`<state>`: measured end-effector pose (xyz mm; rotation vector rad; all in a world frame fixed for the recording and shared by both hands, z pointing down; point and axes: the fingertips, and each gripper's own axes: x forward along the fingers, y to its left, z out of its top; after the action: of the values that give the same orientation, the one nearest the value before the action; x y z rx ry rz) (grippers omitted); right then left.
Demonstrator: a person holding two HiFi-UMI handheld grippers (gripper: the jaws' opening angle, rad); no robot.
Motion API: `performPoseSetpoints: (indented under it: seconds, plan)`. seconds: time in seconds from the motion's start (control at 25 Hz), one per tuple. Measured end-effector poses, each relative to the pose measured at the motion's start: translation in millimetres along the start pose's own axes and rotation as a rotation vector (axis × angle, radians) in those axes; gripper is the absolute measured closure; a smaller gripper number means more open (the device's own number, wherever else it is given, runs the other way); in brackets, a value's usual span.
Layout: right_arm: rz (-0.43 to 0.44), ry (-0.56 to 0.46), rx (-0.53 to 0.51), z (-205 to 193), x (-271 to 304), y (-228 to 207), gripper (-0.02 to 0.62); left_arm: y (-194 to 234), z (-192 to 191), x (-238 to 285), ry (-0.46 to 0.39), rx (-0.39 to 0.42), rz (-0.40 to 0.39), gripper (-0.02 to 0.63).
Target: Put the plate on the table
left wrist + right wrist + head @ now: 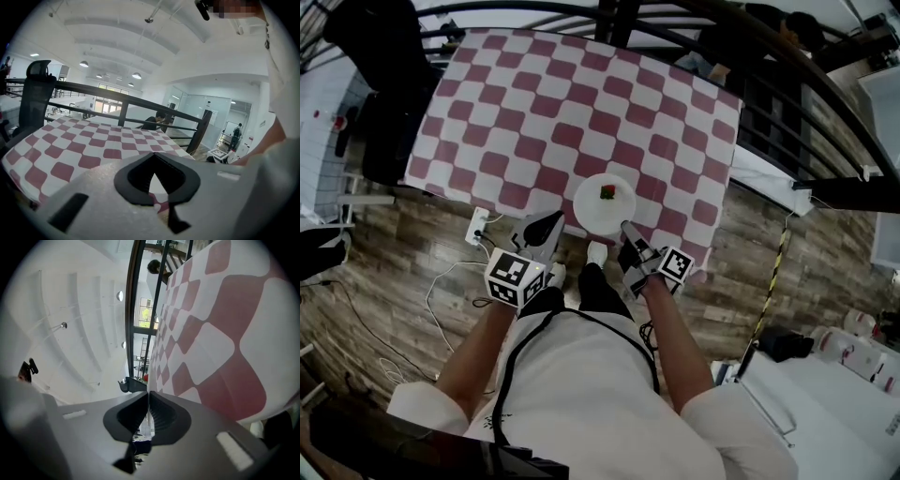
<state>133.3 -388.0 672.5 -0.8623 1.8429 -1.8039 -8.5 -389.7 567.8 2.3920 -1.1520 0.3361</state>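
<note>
A white plate [598,208] with a small red piece of food [607,192] on it lies over the near edge of the red-and-white checked table [544,122]. I cannot tell whether it rests on the cloth. My right gripper [626,227] is shut on the plate's near right rim. In the right gripper view the rim shows as a thin white line [148,420] pinched between the closed jaws [148,394], with the cloth [220,333] to the right. My left gripper [546,228] hangs just left of the plate, apart from it, jaws [153,157] shut on nothing.
A black office chair [375,103] stands at the table's left end and a dark railing [787,103] runs behind the table. A person [769,37] sits beyond the railing. A power strip [478,226] and cables lie on the wooden floor by my feet.
</note>
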Motion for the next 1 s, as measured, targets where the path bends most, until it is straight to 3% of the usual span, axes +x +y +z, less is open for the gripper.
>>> performPoseSetpoints:
  seconds: [0.52,0.76,1.0]
  plan:
    - [-0.027,0.075,0.014,4.3,28.3,-32.7,0.575,2.9,-10.6,11.4,0.011,-0.018,0.046,0.603]
    - [-0.147,0.096,0.001,7.1,28.7,-56.2,0.58,3.1,-12.1,11.8,0.012,-0.021,0.054,0.603]
    - [-0.248,0.086,0.056,5.1,33.4,-68.0,0.578,1.0,-13.0,13.5,0.012,-0.02,0.051,0.603]
